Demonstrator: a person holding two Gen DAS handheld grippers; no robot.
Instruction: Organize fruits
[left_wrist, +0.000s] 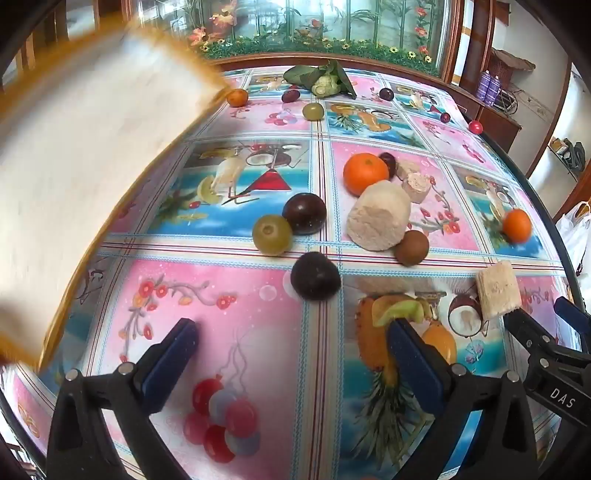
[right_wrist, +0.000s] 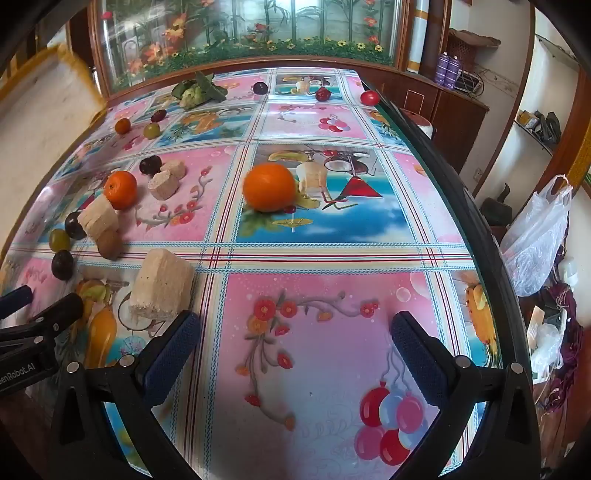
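In the left wrist view my left gripper hangs open over the patterned tablecloth, nothing between its fingers. A dark plum lies just ahead of it, with a green fruit and another dark plum behind. An orange, a pale chunk and a brown kiwi-like fruit lie to the right. My right gripper is open and empty over a pink square. An orange sits well ahead of it and a pale block lies by its left finger.
A large blurred pale board with a golden-brown rim fills the upper left. A leafy vegetable, small fruits and a red tomato lie at the far end. The table edge runs along the right, with a plastic bag beyond.
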